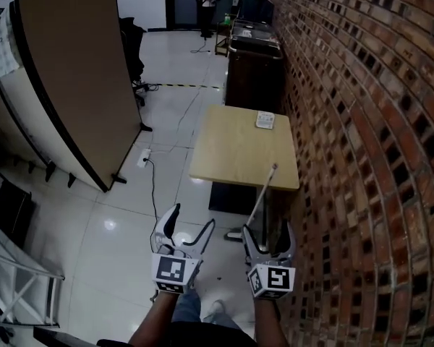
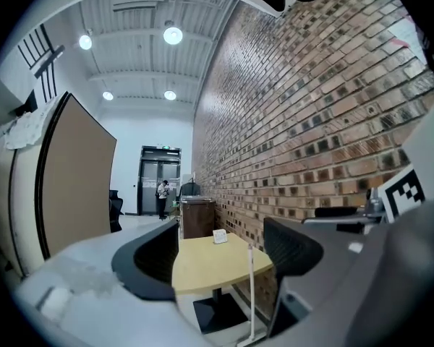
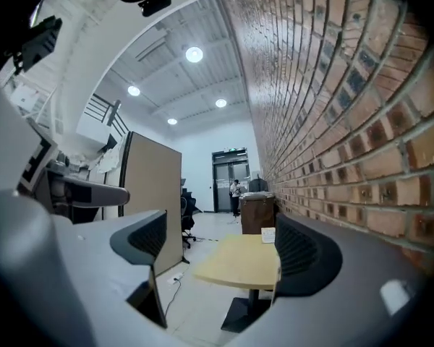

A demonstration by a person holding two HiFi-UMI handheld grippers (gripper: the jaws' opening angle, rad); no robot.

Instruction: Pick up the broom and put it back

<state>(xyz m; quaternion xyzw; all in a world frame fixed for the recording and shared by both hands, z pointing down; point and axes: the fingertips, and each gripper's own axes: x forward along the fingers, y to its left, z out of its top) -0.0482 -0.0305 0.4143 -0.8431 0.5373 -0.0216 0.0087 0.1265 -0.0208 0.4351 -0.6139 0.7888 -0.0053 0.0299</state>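
Observation:
The broom is a thin white handle (image 1: 263, 196) leaning against the near edge of a light wooden table (image 1: 231, 150), with its foot on the floor by the table base. My right gripper (image 1: 267, 230) hangs open just short of the handle's lower part and holds nothing. My left gripper (image 1: 194, 217), to its left, is open and empty too. In the left gripper view the handle (image 2: 250, 288) stands upright before the table (image 2: 202, 266), near the right jaw of that gripper (image 2: 217, 255). The right gripper (image 3: 220, 248) faces the table (image 3: 235, 262).
A brick wall (image 1: 362, 157) runs along the right, close to the table. A small white object (image 1: 265, 120) lies at the table's far end. Beyond it stands a dark cabinet (image 1: 252, 63). A tan partition (image 1: 72, 71) stands at left, with a floor cable (image 1: 150, 172). A person (image 1: 207, 6) stands far off.

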